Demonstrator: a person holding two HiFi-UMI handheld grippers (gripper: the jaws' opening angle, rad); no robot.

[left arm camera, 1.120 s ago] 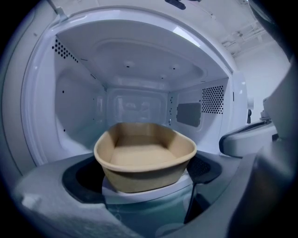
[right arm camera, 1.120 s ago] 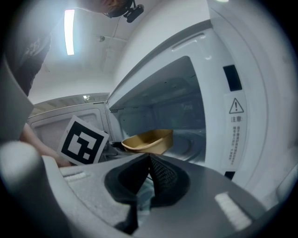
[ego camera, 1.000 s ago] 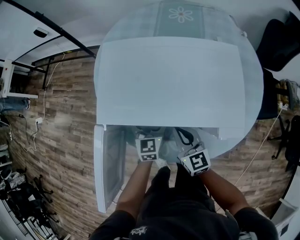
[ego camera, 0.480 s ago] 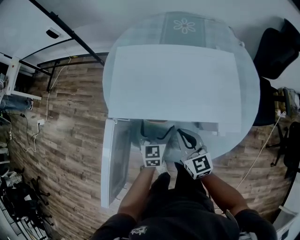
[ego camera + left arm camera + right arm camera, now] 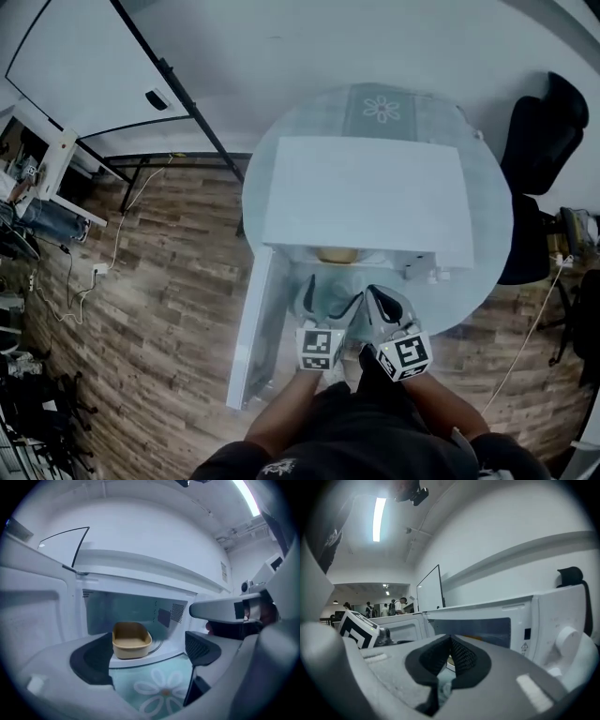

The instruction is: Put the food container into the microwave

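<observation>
The tan food container (image 5: 131,640) stands inside the white microwave (image 5: 366,202), on the glass turntable; from the head view only its rim (image 5: 336,254) shows in the opening. My left gripper (image 5: 147,656) is open in front of the cavity, apart from the container, with nothing between its fingers. In the head view it (image 5: 330,298) hovers just outside the opening. My right gripper (image 5: 450,657) is shut, pads touching, holding nothing. It (image 5: 380,298) sits beside the left one, before the microwave's front.
The microwave door (image 5: 253,328) hangs open to the left. The microwave stands on a round table (image 5: 487,253) with a floral mat (image 5: 382,108). Its control knob (image 5: 565,639) is at the right. A black chair (image 5: 544,122) stands right of the table.
Both grippers have drawn back from the microwave opening toward the person. The container stays inside, now visible in the opening. The head view has pulled back and shows more floor.
</observation>
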